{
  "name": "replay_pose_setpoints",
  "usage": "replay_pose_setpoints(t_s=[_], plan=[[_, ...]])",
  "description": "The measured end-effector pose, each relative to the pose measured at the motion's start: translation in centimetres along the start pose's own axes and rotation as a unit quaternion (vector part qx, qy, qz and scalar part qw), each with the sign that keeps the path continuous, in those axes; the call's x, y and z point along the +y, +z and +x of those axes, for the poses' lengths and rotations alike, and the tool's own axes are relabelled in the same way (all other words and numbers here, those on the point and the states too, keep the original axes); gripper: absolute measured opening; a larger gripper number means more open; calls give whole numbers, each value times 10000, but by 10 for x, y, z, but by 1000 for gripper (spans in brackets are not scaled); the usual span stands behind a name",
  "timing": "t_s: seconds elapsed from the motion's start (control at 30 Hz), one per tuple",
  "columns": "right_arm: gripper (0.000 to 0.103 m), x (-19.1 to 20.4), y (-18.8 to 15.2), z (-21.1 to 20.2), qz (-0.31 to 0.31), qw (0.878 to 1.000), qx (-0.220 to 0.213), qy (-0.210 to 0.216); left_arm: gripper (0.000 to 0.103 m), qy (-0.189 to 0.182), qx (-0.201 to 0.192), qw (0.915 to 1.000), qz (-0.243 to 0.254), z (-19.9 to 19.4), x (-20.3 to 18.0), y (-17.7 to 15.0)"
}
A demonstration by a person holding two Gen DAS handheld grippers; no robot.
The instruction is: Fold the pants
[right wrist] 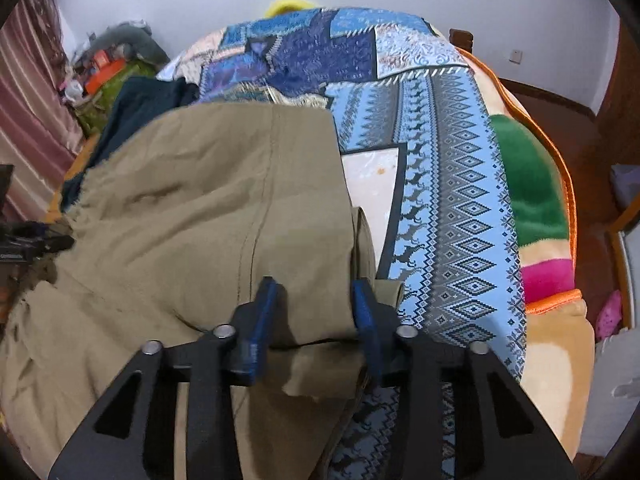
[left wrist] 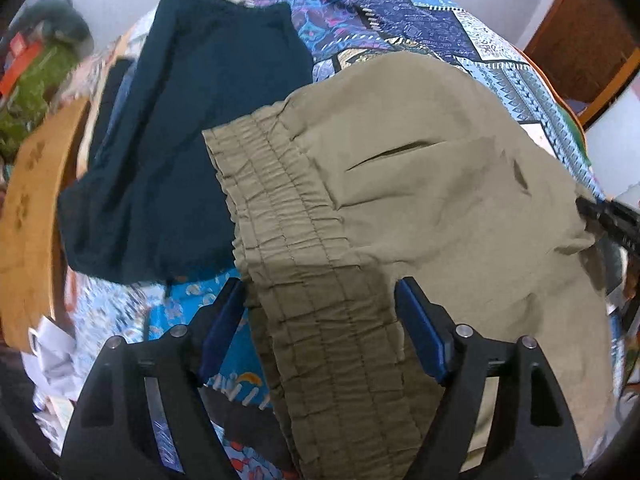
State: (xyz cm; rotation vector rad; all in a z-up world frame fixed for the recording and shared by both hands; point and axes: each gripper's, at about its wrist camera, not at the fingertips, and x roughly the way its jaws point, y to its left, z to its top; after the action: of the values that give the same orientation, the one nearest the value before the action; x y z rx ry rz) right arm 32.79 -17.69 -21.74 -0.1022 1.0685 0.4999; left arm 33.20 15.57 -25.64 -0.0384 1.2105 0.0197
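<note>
the khaki cotton pants [left wrist: 420, 184] lie spread over a blue patchwork-patterned bedspread [left wrist: 400, 12], filling the centre and right of the left wrist view, with their gathered elastic waistband [left wrist: 304, 248] running from mid-frame down to the bottom edge. the left gripper [left wrist: 320, 300] at the bottom of that view has its blue-padded jaws standing well apart on either side of the waistband, the pads not pressing on it. a dark teal folded garment [left wrist: 192, 132] lies in the upper left, its edge tucked beside the waistband. in the right wrist view the pants [right wrist: 208, 216] cover the left and centre, the bedspread [right wrist: 452, 184] showing at right. the right gripper [right wrist: 314, 304] at bottom centre has its jaws drawn close, clamped on a bunched fold of the khaki cloth near the pants' right edge
</note>
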Motion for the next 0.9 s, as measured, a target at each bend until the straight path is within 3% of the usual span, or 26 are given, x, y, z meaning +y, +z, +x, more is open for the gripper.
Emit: replay_pose_setpoints(t_s=[0.1, 0.27, 0.53, 0.73, 0.9], plan=[[14, 2, -3, 0, -198, 9997, -32, -138, 64, 328, -204, 9991, 178, -4, -3, -3], [11, 10, -8, 0, -528, 9972, -132, -506, 61, 558, -340, 9978, 91, -7, -1, -6], [11, 3, -5, 3, -255, 9984, -24, -505, 62, 365, -255, 9990, -42, -5, 6, -8], [16, 5, 4, -21, -302, 9985, -167, -414, 62, 270, -423, 9987, -38, -32, 8, -2], [32, 12, 29, -53, -322, 9968, -675, -273, 71, 179, -732, 9965, -358, -55, 27, 14]])
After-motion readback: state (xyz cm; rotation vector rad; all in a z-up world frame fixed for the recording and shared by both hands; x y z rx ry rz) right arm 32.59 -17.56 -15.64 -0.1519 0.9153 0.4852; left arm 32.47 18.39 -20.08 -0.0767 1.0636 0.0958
